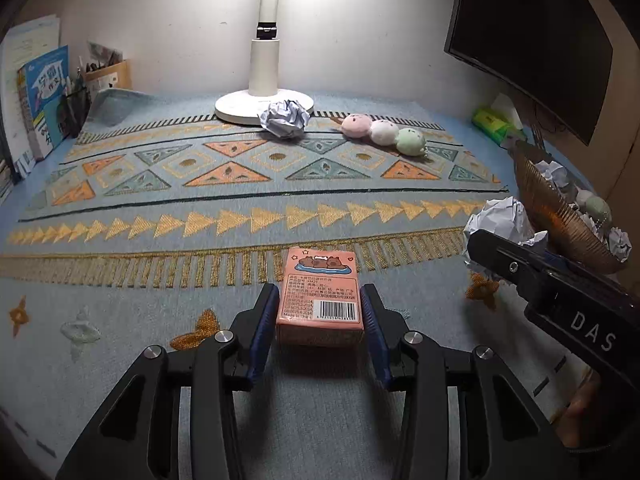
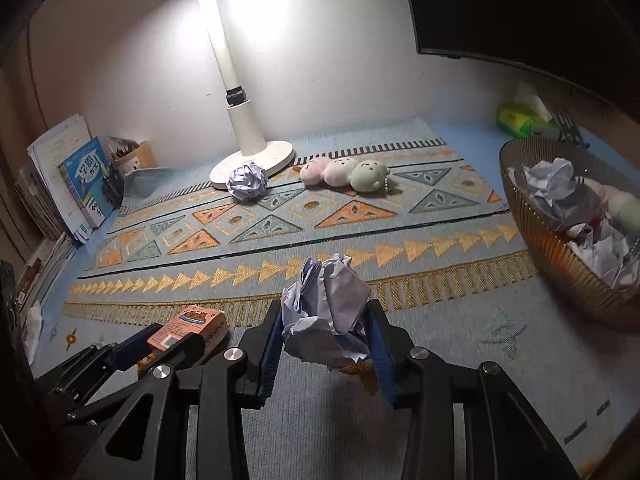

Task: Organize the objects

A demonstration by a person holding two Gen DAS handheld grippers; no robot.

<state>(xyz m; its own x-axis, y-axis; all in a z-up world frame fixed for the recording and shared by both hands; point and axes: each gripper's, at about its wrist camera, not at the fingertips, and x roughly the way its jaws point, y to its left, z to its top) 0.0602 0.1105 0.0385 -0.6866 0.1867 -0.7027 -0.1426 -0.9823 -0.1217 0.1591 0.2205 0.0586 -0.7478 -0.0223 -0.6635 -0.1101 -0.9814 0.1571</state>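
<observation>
A pink card box [image 1: 320,304] with a barcode sits between the jaws of my left gripper [image 1: 320,304]; the right pad touches it, the left pad stands a small gap off. The box also shows in the right wrist view [image 2: 192,326]. My right gripper [image 2: 326,320] is shut on a crumpled paper ball [image 2: 326,312] and holds it just above the rug; the ball also shows in the left wrist view [image 1: 500,220]. Another paper ball [image 1: 285,117] lies by the lamp base. A plush dango string [image 1: 382,133] lies further right. An amber basket [image 2: 560,248] at right holds several paper balls.
A white desk lamp [image 1: 264,104] stands at the back centre. Books [image 1: 40,104] and a pen holder stand at the back left. A monitor [image 1: 532,36] hangs at the upper right, with a green tissue pack [image 1: 496,124] below it. A patterned rug [image 1: 240,200] covers the desk.
</observation>
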